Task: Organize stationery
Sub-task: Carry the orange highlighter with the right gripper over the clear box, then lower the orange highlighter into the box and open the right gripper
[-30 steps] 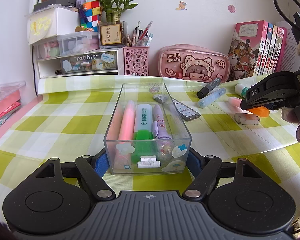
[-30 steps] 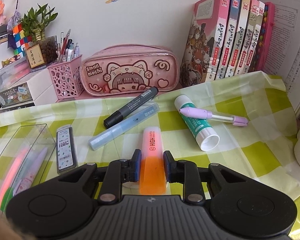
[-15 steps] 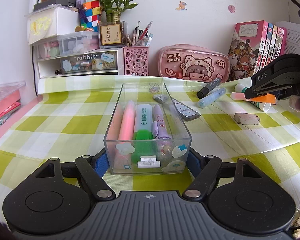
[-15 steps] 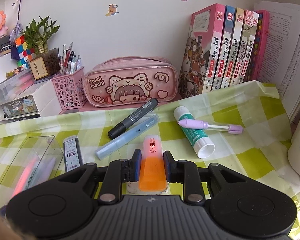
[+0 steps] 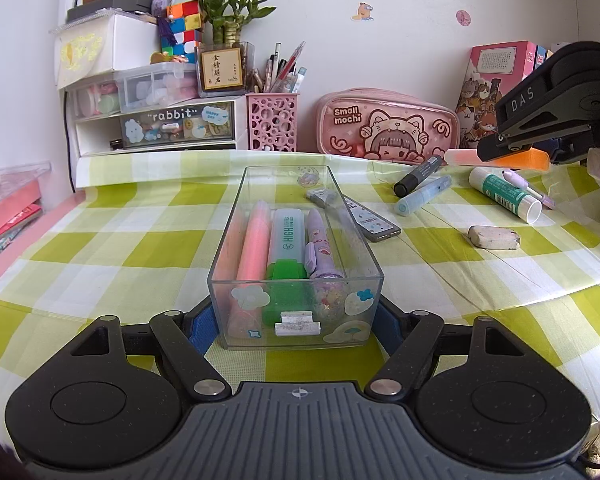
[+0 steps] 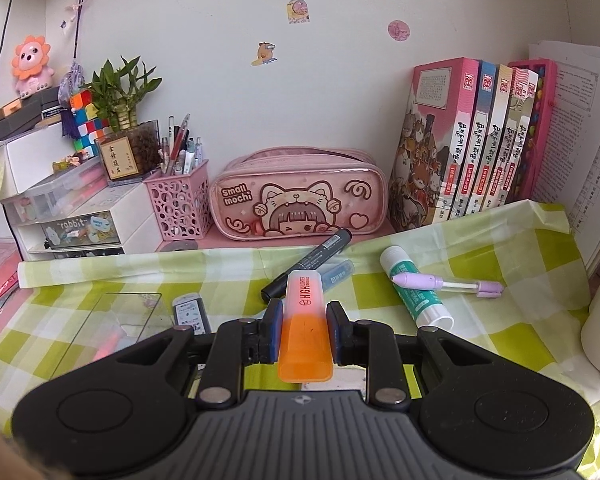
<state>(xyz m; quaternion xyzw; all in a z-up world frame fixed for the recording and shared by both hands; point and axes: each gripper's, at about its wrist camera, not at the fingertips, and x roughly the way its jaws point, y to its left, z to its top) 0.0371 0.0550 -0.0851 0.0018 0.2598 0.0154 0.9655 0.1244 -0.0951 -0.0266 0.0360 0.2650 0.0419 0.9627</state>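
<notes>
Right wrist view: right gripper (image 6: pixel 302 334) closed on orange highlighter (image 6: pixel 305 328), blue pads pressing both sides of barrel, cap end pointing up-frame, whole pen lifted clear of checked tablecloth (image 6: pixel 500 360). Left wrist view: same highlighter seen at right edge of frame, above black marker (image 5: pixel 418 171), blue pen (image 5: pixel 422 195) and glue stick (image 5: pixel 504 194). Left gripper (image 5: pixel 298 326) closed against lower end of clear tray (image 5: pixel 236 216), one blue pad on each side wall, bracing it at centre frame. Inside tray: pink highlighter (image 5: pixel 252 248), green highlighter (image 5: pixel 287 264), purple pen (image 5: pixel 320 246), lying side by side lengthwise. Outside tray, on cloth: eraser (image 5: pixel 494 237) at right, lead case (image 5: pixel 370 220) just beside tray's right wall.

Step in hand, judged: carrying orange highlighter toward tray. Next move calls for travel leftward across frame, barrel turned in line with tray's long axis, lowering into free space inside, release only once low. Risk: snagging rim.
</notes>
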